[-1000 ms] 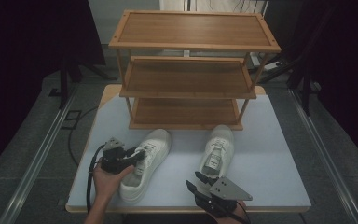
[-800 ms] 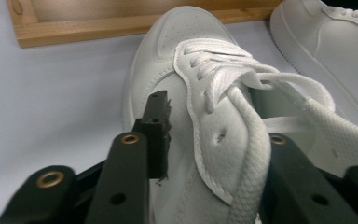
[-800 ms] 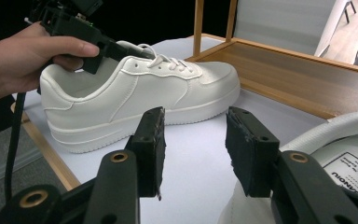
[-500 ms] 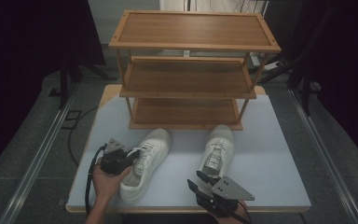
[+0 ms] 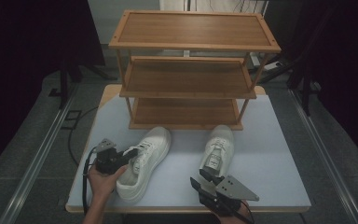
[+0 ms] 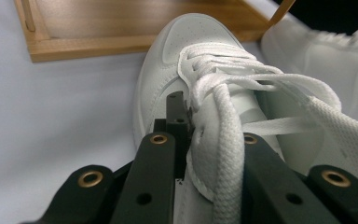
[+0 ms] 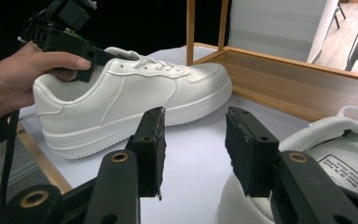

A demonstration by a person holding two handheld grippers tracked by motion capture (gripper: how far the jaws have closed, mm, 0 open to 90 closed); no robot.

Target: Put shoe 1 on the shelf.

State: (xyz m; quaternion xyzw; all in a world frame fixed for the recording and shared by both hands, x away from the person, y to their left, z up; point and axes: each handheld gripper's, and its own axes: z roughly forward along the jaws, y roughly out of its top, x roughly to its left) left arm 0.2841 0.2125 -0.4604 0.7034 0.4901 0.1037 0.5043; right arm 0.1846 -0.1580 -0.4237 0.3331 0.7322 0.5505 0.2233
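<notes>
**Left tool clamped on one white sneaker, right tool open beside the other**

Closest to the person, the right tool (image 5: 204,179) sits at the near edge of the tabletop (image 5: 279,154), its jaws standing apart with nothing between them. Just ahead of it and slightly to its right lies the right sneaker (image 5: 218,149), heel toward the tool and toe pointing at the rack. In the right gripper view the sneaker's heel opening and inner label sit just beside the right-hand jaw, apart from it as far as I can tell.

Over to the left, the left tool (image 5: 129,161) has just been closing and is now clamped on the left sneaker (image 5: 144,161), gripping the side wall of the shoe's collar near the heel. In the left gripper view the jaws pinch that wall, with a lace (image 6: 226,154) lying across them. The person's left hand (image 5: 103,179) holds the tool from the near left side. The shoe stretches away from the tool, its toe angled toward the rack.

Beyond both sneakers stands the wooden shoe rack (image 5: 186,74), three shelves high, its lowest shelf just past the two toes.
</notes>
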